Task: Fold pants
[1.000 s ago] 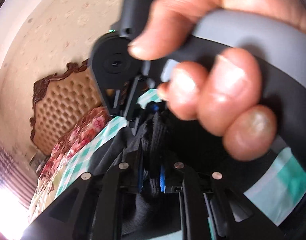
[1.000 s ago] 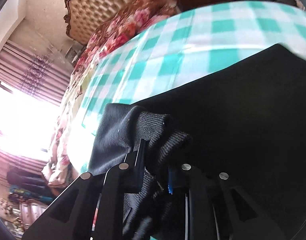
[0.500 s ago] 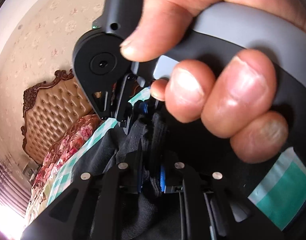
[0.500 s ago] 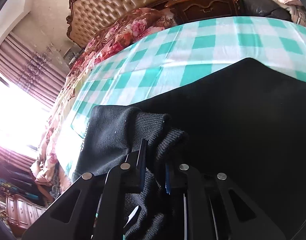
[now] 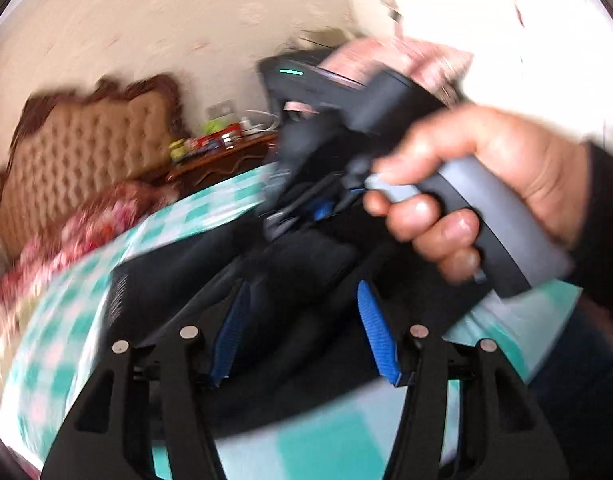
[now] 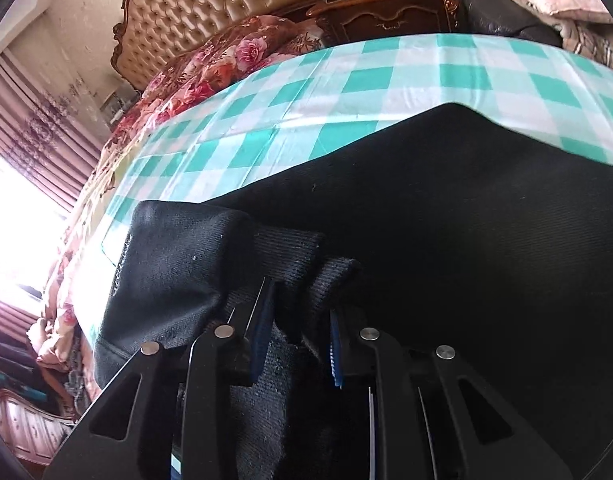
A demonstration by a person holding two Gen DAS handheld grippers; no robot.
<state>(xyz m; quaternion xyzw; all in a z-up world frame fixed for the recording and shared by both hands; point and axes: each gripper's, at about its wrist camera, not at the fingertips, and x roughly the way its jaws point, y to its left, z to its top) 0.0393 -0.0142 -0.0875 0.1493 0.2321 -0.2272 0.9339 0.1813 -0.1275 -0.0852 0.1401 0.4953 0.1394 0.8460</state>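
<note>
Black knit pants (image 6: pixel 446 216) on checked teal-white bedsheet (image 6: pixel 386 80); right gripper (image 6: pixel 296 320) pinches ribbed cuff, left gripper (image 5: pixel 302 320) just opening, pads clear of cloth.

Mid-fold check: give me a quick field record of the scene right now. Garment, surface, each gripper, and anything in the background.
garment: black pants, partly folded, ribbed cuff bunched near the camera
surface: green-and-white checked sheet
left gripper: jaws have just been opening, blue pads apart, dark cloth lies between them unpinched
right gripper: clamped on the ribbed cuff
right hand: around the right gripper's handle, seen from the left wrist
background: tufted headboard, floral quilt, wooden nightstand
image quality: left wrist view blurred
</note>
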